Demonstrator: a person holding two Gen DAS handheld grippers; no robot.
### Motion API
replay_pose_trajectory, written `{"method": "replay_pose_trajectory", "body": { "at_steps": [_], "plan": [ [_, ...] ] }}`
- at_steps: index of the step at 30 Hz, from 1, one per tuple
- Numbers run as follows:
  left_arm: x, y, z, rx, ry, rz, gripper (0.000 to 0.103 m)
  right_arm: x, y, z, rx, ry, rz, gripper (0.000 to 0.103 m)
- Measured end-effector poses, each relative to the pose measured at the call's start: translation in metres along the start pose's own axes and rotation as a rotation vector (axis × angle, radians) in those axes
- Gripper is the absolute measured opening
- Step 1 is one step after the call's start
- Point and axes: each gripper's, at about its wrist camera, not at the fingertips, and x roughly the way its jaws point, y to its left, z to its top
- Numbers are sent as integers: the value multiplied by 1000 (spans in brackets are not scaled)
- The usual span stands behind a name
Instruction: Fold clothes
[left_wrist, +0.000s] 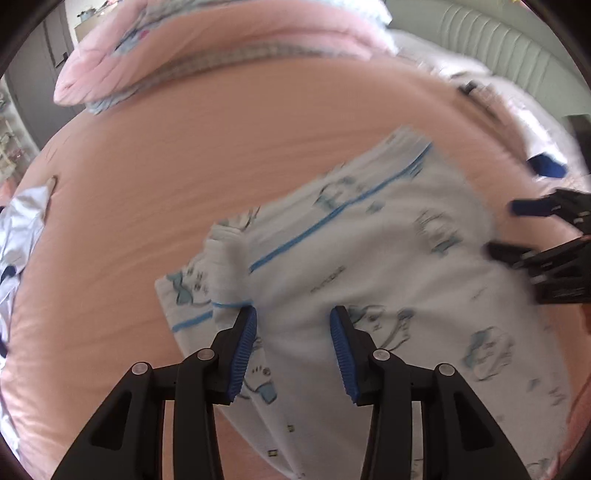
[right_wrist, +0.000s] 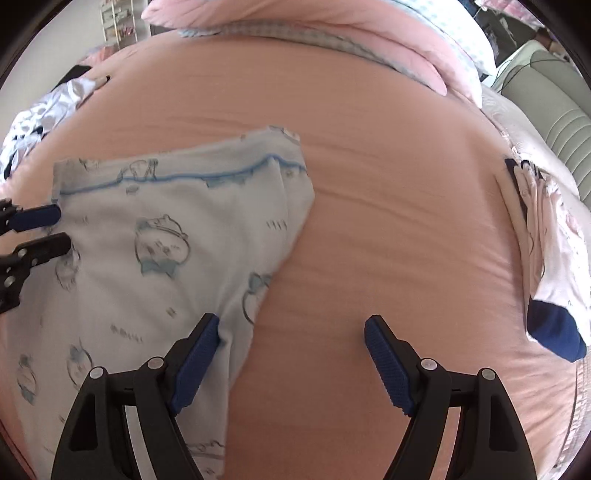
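A pale blue cotton garment printed with cartoon animals and edged in blue piping (right_wrist: 155, 236) lies partly folded on the near left of the peach-pink bed sheet (right_wrist: 369, 184), one sleeve laid across its body. The left gripper (left_wrist: 293, 350) hovers over its near edge, jaws half apart and empty; the right gripper (right_wrist: 291, 365) stands wide open, gripping nothing, at the garment's right edge. Judged from this, the fold is midway, with a crumpled white-and-navy garment (right_wrist: 40, 110) waiting far left and a folded white-and-pink piece (right_wrist: 554, 240) at right.
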Motion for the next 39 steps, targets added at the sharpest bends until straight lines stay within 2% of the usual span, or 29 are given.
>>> {"method": "replay_pose_trajectory", "body": {
  "at_steps": [3, 4, 7, 9, 10, 12, 14, 18, 19, 21, 22, 24, 25, 27, 29, 31, 35, 36, 39],
  "plan": [
    [0, -2, 7, -9, 14, 8, 40, -4, -22, -12, 57, 28, -79, 79],
    [1, -3, 9, -11, 15, 9, 40, -8, -29, -17, 76, 30, -81, 79],
    [1, -6, 12, -14, 9, 12, 41, -26, -34, -25, 143, 6, 69, 79],
    [-1, -8, 14, -11, 4, 15, 42, -35, -18, -21, 115, -34, 126, 79],
    [-1, -9, 15, -9, 1, 17, 42, -35, -7, -20, 84, -43, 126, 79],
    [-7, -11, 12, -26, -8, 15, 42, -22, 17, -22, 4, -7, 73, 79],
    [-16, -15, 9, -58, -12, -1, 42, -9, 20, -29, -20, 21, 39, 79],
    [-47, -43, -12, -129, -69, -222, 42, -18, 0, -42, 40, 48, 2, 80],
    [-51, -54, -20, -129, -66, -236, 42, -23, -4, -42, 71, 51, 23, 80],
    [-52, -74, -37, -88, -30, -211, 42, -34, -13, -43, 135, 56, 64, 79],
    [-52, -81, -43, -60, -4, -195, 42, -41, -13, -42, 166, 49, 133, 79],
    [-49, -97, -62, -11, 7, -121, 42, -60, 6, -46, 150, 22, 259, 79],
    [-49, -101, -69, -3, 5, -91, 43, -67, 17, -47, 117, 9, 266, 79],
    [-49, -101, -76, -69, 11, -66, 47, -64, 35, -55, 44, 9, 218, 80],
    [-50, -93, -82, -132, 6, -64, 48, -49, 44, -63, 9, 63, 208, 79],
    [-52, -91, -88, -163, 1, -47, 48, -40, 44, -77, -27, 58, 194, 79],
    [-70, -79, -119, -136, 60, 113, 52, -53, 42, -95, -102, 44, 123, 79],
    [-73, -72, -124, -169, 71, 120, 57, -53, 40, -97, -102, 66, 111, 79],
    [-88, -56, -137, -280, 65, 98, 58, -60, 25, -104, -73, 80, 114, 79]
  ]
}}
